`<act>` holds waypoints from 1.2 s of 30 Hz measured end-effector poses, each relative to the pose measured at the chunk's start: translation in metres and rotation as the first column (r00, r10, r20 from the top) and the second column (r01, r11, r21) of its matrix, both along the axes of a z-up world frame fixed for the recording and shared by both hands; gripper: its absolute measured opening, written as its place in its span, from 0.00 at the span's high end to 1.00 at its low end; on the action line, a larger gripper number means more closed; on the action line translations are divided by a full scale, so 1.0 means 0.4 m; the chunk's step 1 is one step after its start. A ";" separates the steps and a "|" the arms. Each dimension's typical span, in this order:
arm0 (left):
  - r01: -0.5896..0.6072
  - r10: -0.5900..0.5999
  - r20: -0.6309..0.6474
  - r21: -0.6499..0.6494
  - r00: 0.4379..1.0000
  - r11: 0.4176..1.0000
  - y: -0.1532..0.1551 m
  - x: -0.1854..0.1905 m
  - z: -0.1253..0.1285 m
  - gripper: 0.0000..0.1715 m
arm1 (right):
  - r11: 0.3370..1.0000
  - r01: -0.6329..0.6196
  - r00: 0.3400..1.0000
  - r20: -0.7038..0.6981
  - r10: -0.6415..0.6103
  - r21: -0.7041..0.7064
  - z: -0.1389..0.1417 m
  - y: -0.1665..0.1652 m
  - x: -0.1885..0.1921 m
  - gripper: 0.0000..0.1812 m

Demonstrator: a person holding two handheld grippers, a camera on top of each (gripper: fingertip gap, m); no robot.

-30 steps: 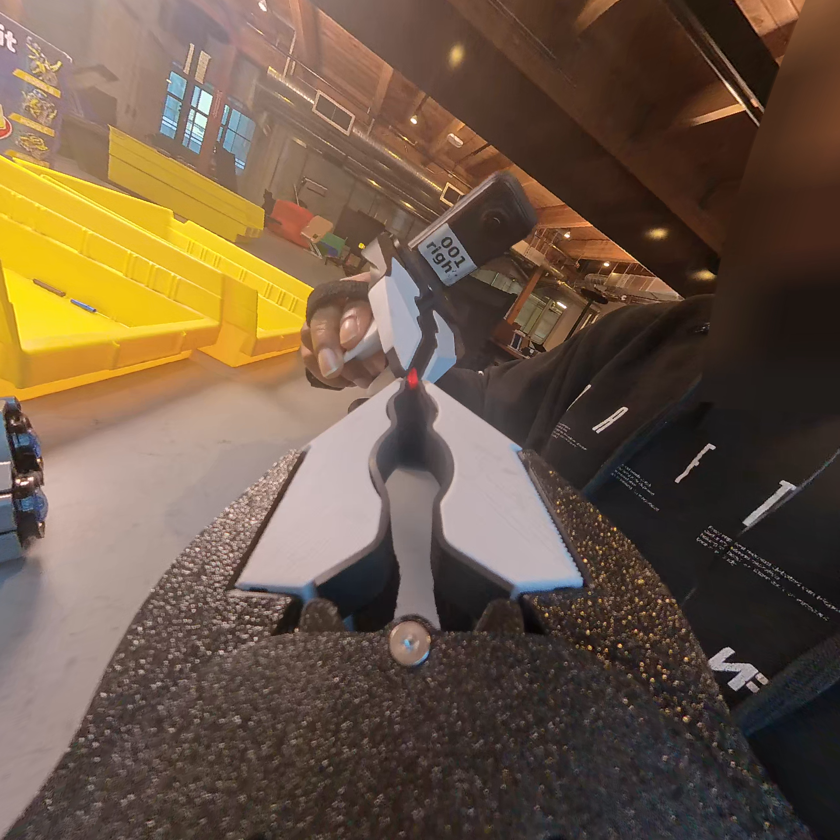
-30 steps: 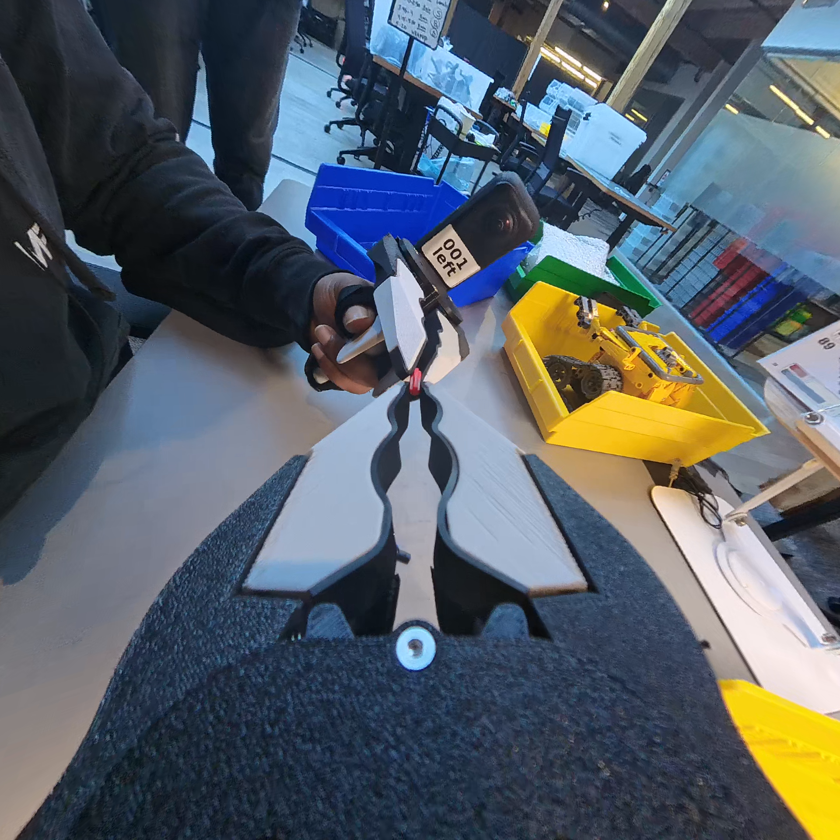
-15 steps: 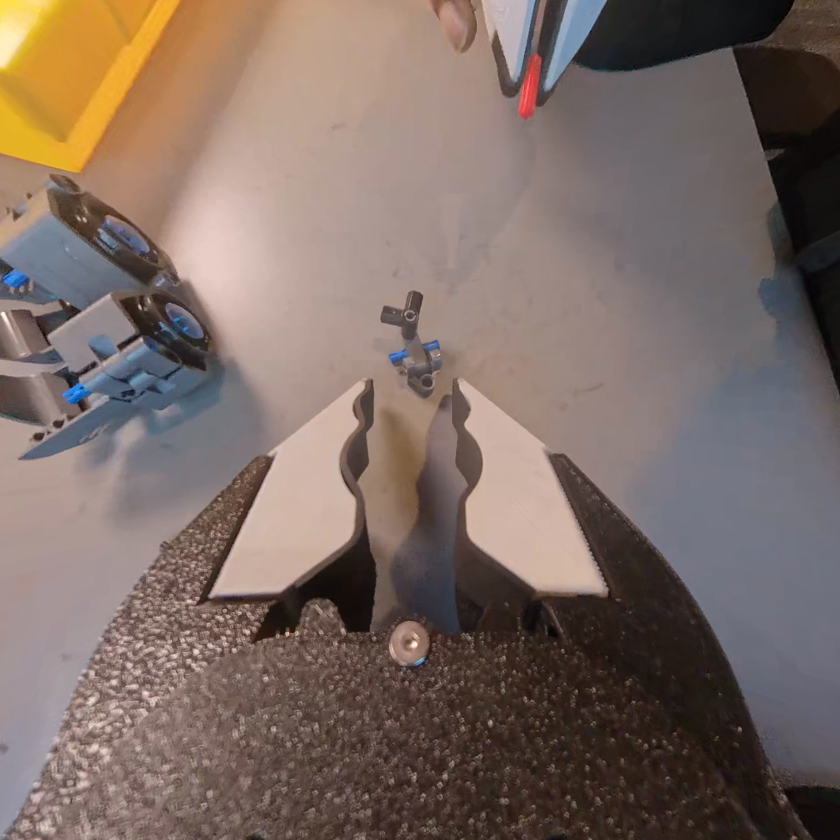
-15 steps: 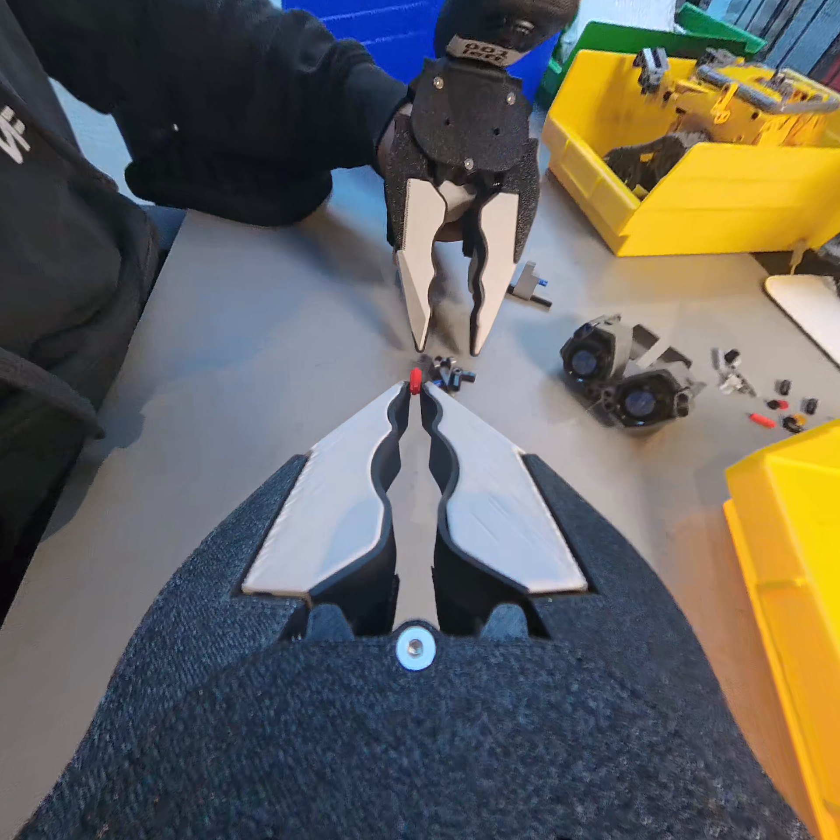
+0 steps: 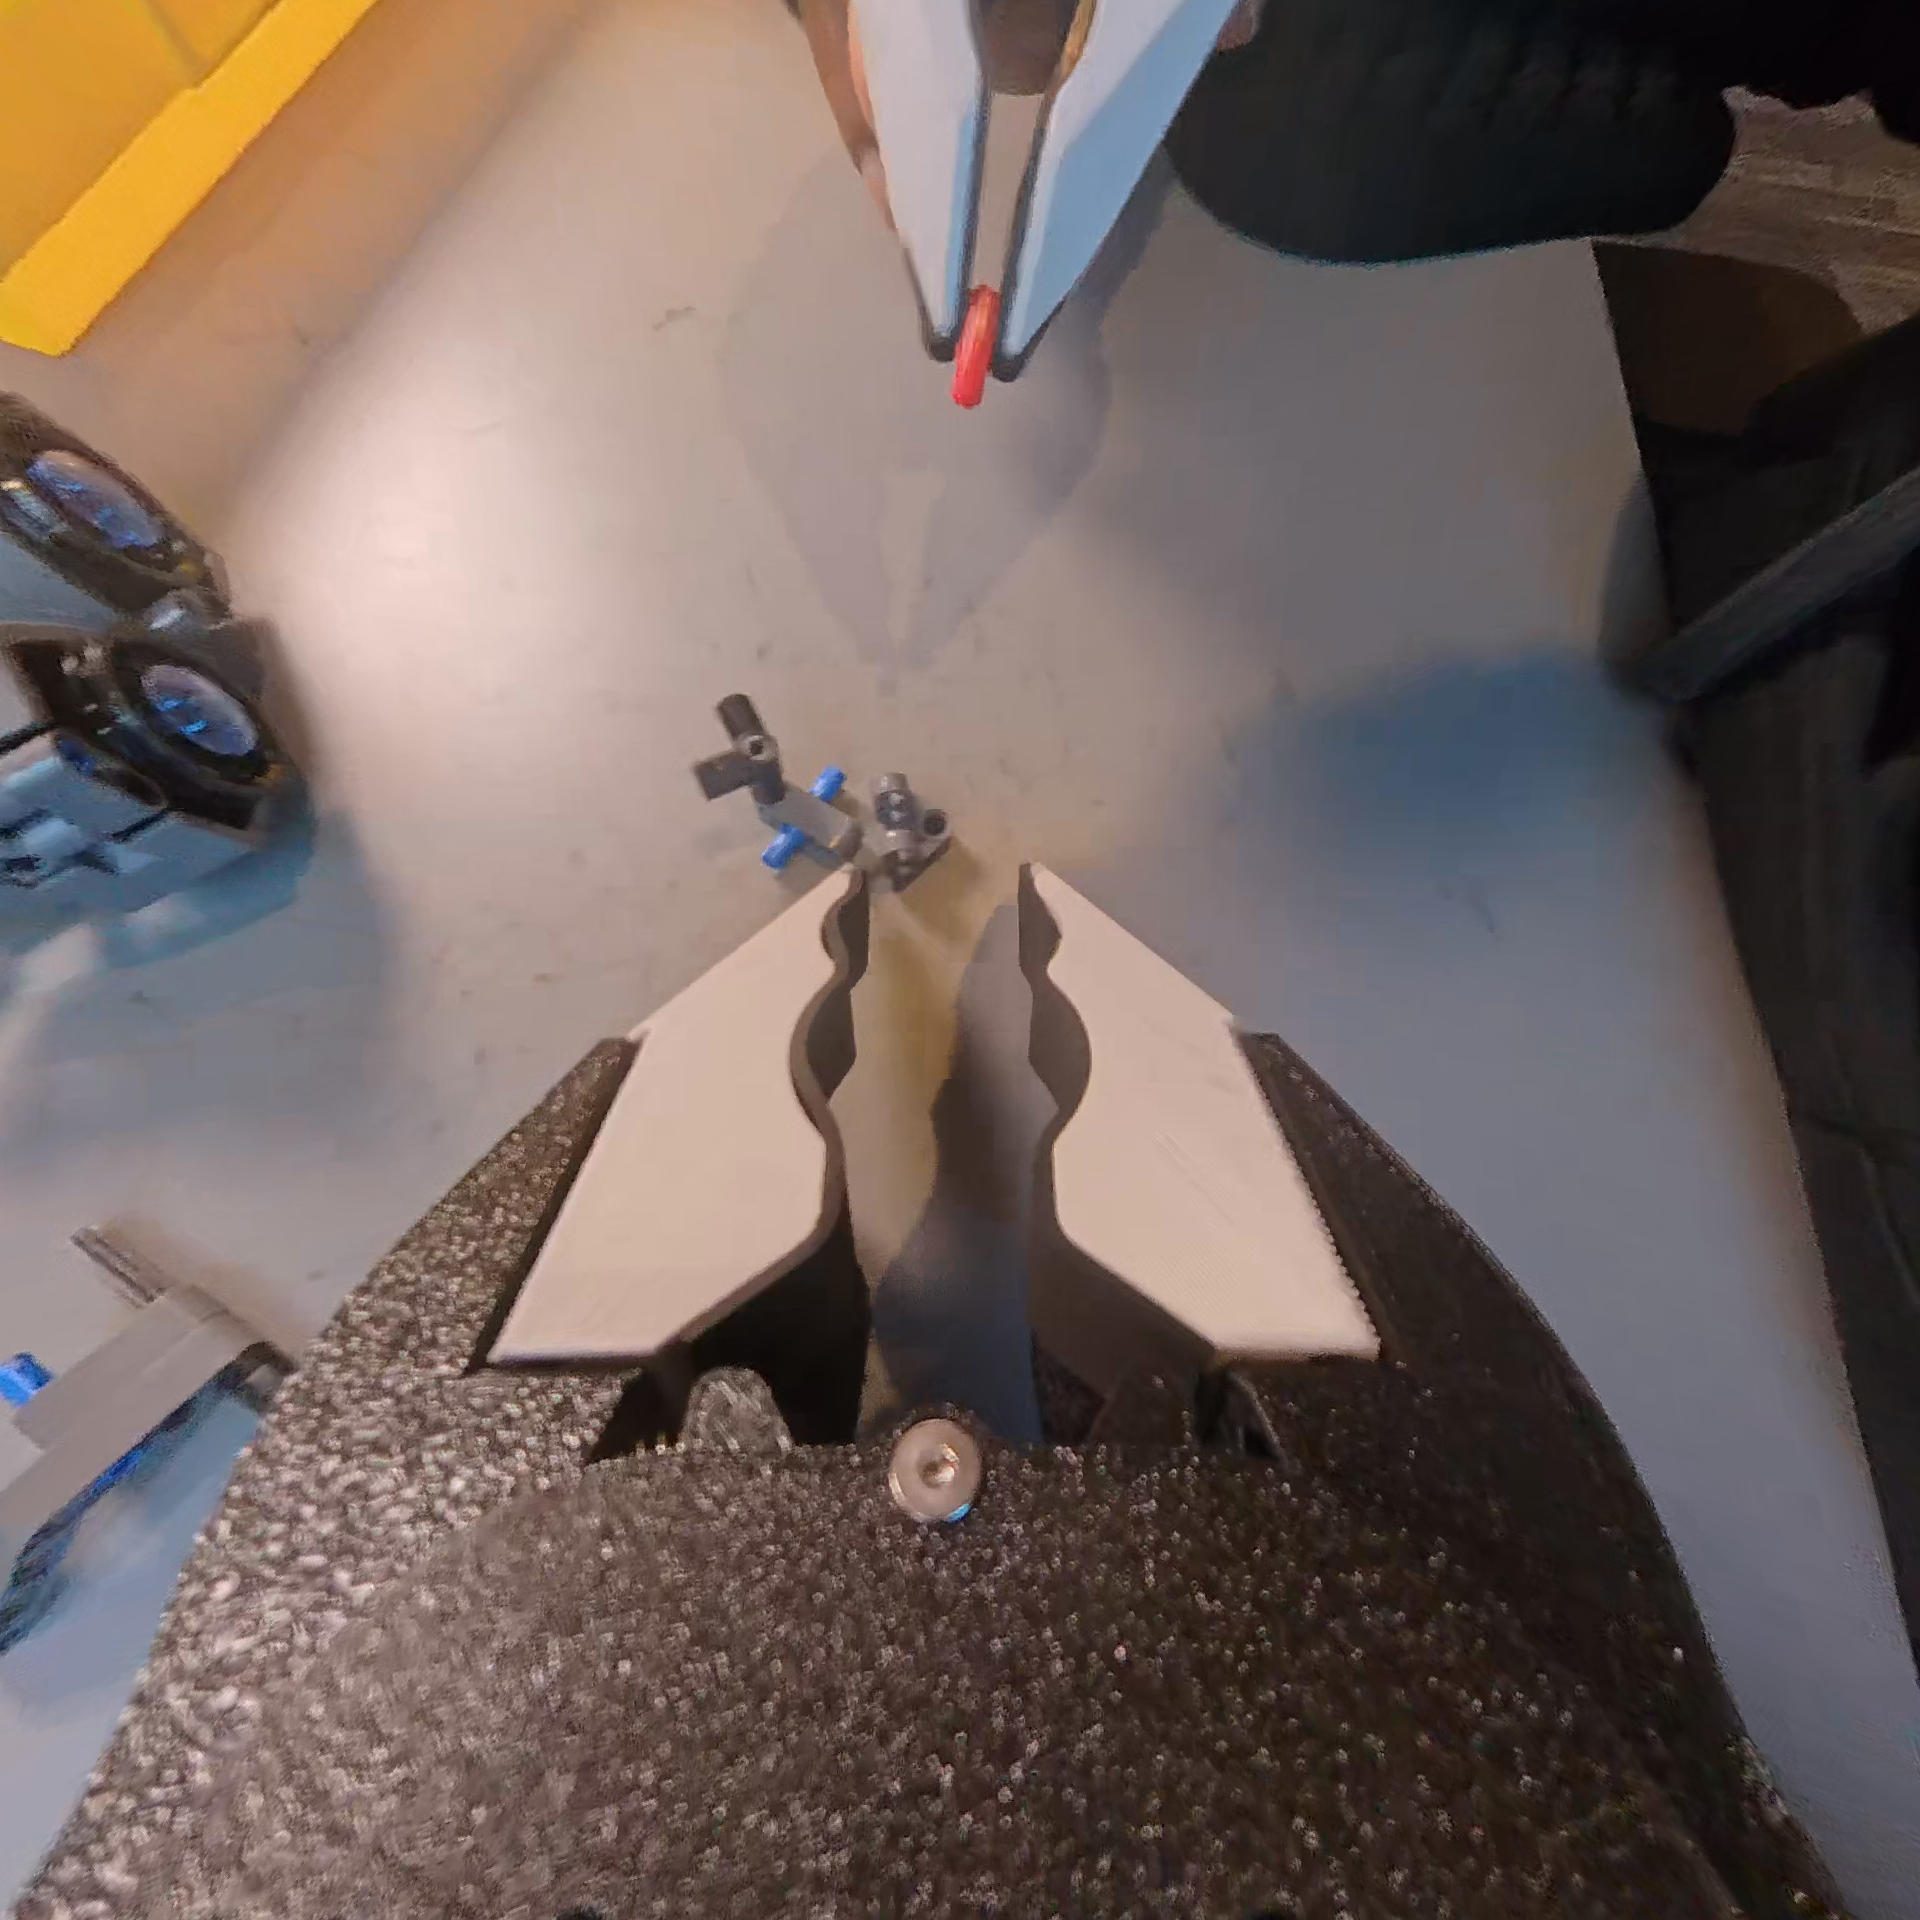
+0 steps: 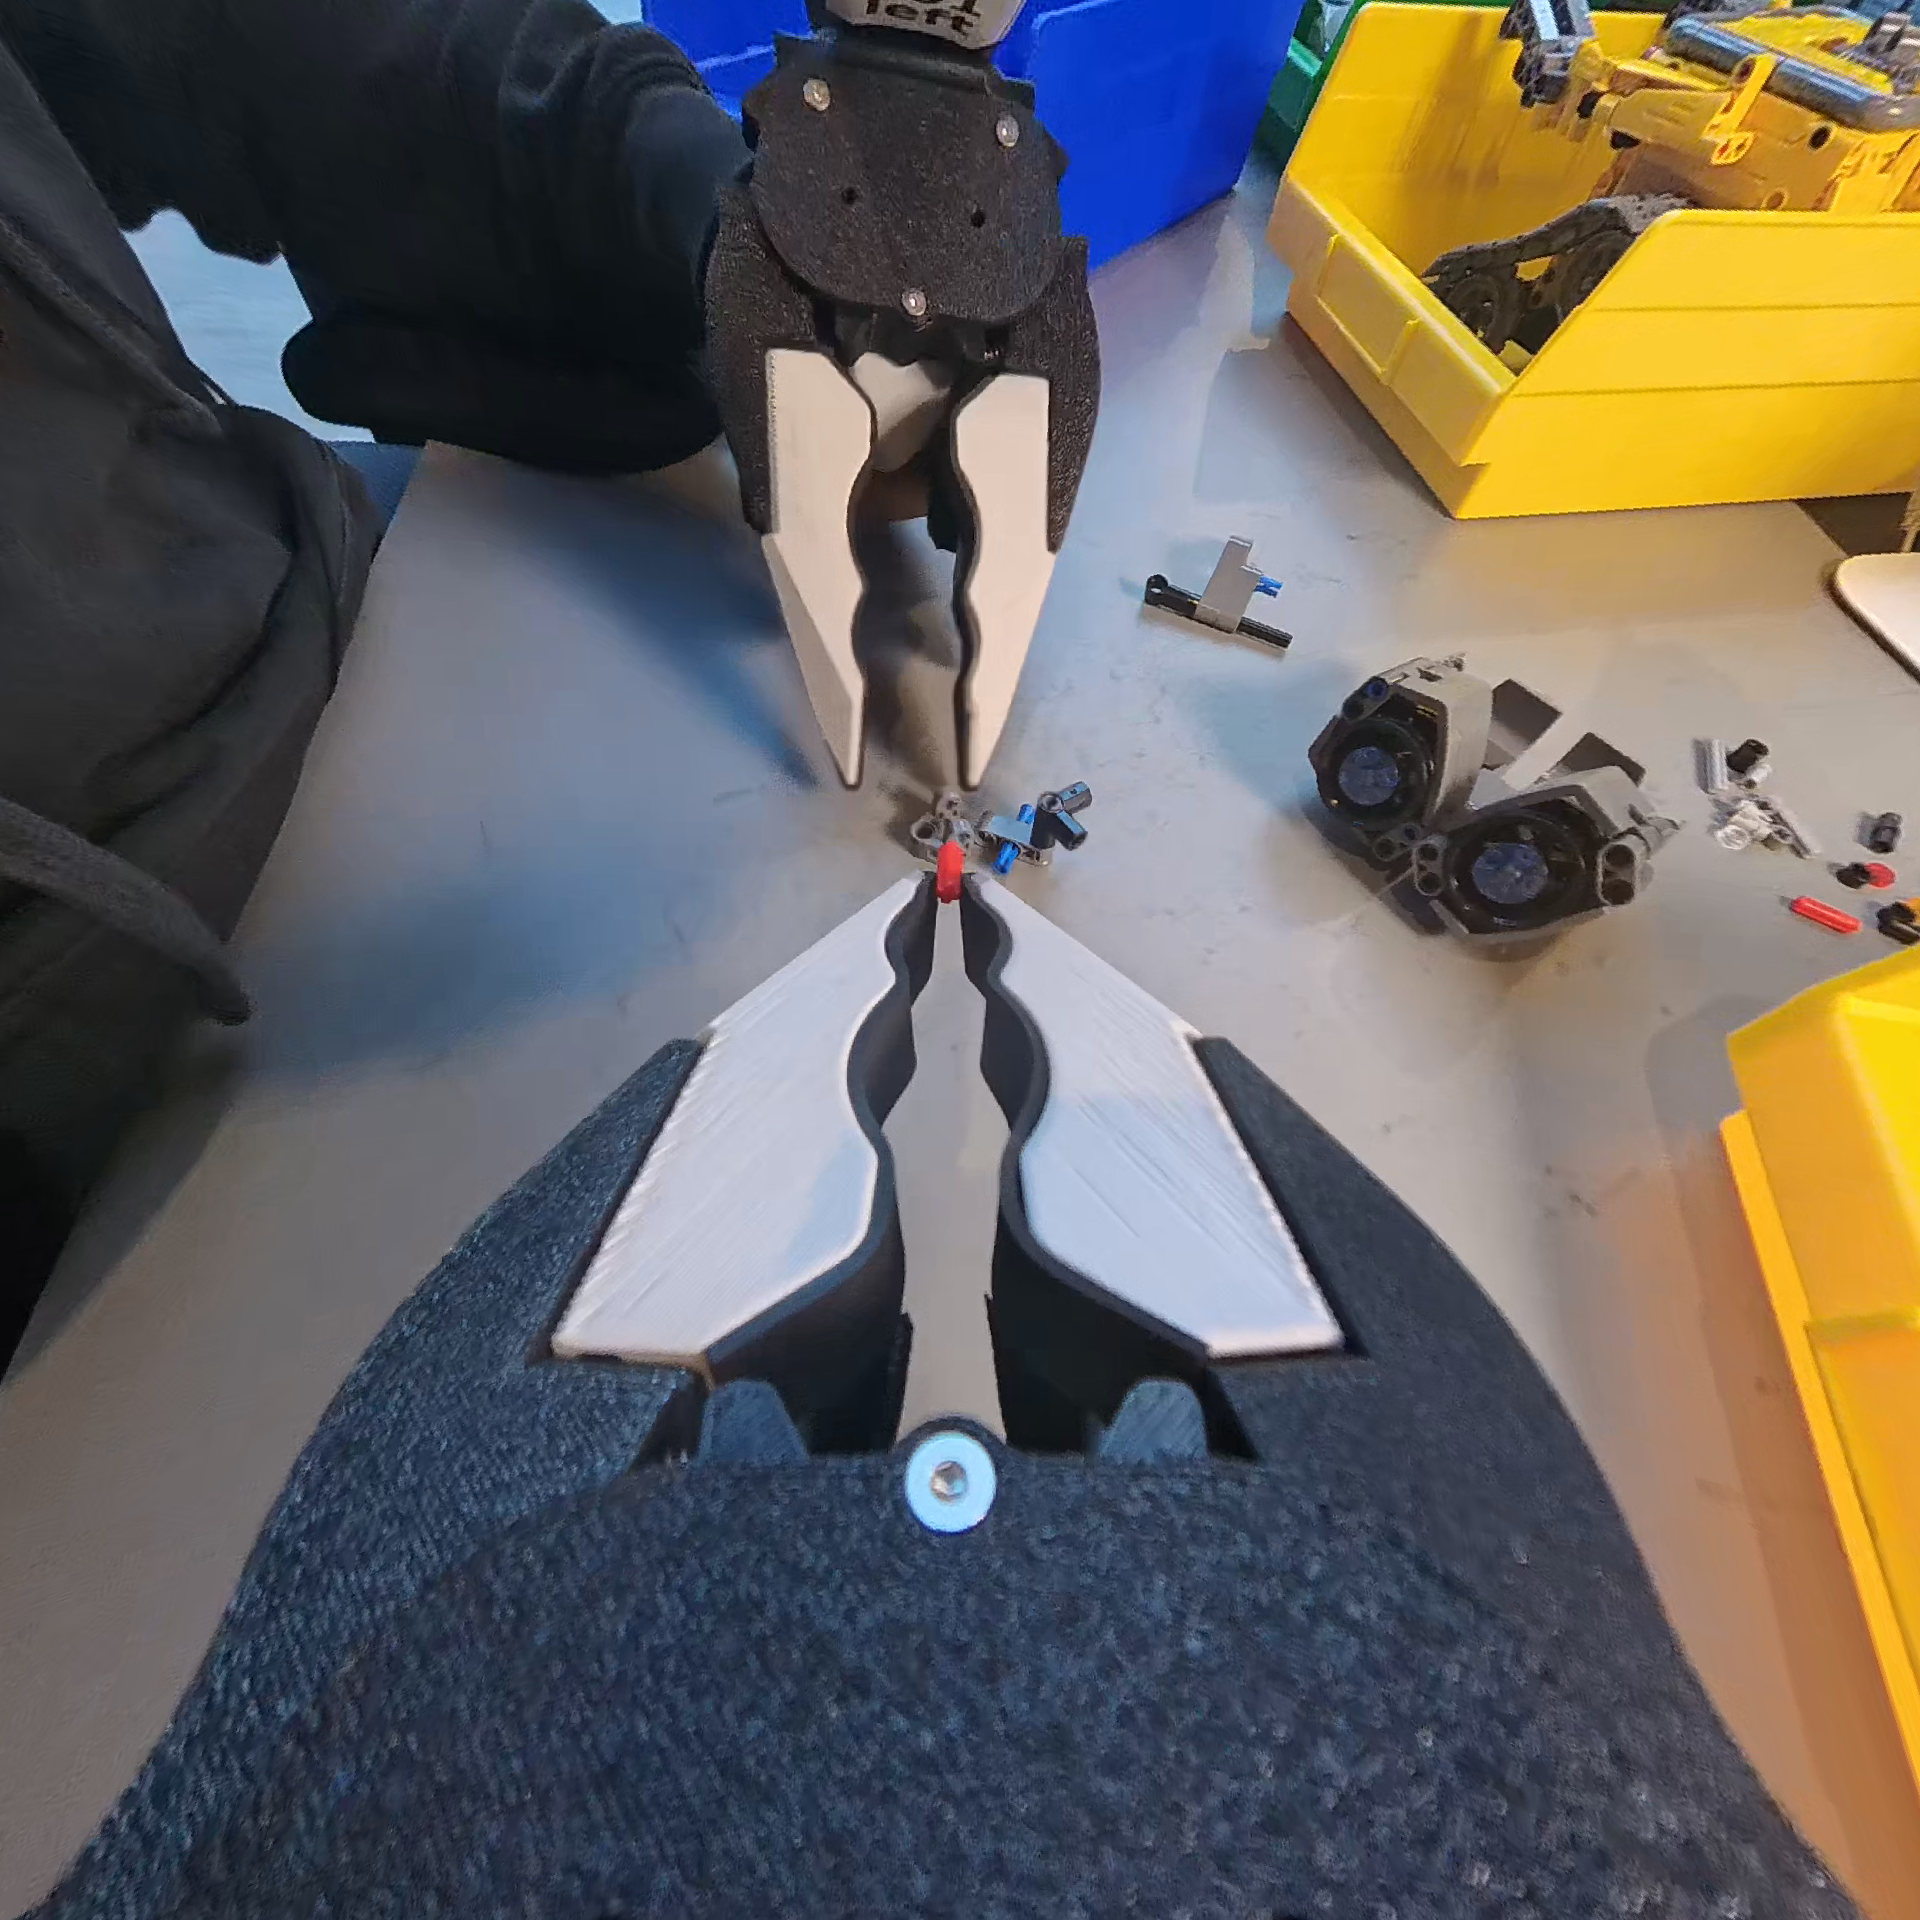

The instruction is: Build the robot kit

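Since half a second ago the left gripper [image 5: 940,883] is sitting closer to the small grey-black-blue connector assembly [image 5: 826,805], fingers parted, left fingertip [image 5: 847,894] at its near edge; whether touching, cannot tell. The right gripper [image 6: 945,883] is clamping a red pin [image 6: 948,871] at its very tips and is now hovering just short of the same assembly [image 6: 1003,826]. Both are pointing down at the grey table [image 6: 582,790], facing each other tip to tip. A twin-wheel grey module [image 6: 1475,821] is lying to the right of the right gripper
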State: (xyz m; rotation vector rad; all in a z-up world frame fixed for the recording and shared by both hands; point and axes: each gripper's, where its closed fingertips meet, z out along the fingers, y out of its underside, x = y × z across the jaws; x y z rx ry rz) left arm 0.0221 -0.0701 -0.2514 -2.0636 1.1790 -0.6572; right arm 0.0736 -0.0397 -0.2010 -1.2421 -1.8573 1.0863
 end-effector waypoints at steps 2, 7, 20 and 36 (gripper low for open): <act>-0.036 0.036 -0.011 -0.007 0.999 0.999 0.024 -0.019 -0.010 0.83 | 1.000 0.008 1.000 0.002 -0.008 -0.004 -0.002 0.006 0.003 0.99; -0.014 0.014 -0.022 0.015 1.000 1.000 0.035 -0.017 -0.011 0.81 | 1.000 0.026 1.000 -0.005 -0.026 -0.005 0.001 0.012 0.010 0.98; 0.029 -0.025 -0.062 0.062 0.998 0.998 0.057 0.001 -0.017 0.87 | 1.000 -0.014 0.998 0.057 0.015 -0.013 -0.040 -0.012 0.005 0.99; -0.016 0.017 -0.020 0.059 1.000 0.998 0.067 0.006 -0.010 0.69 | 0.999 -0.036 0.994 0.102 0.038 -0.013 -0.069 -0.025 -0.008 0.98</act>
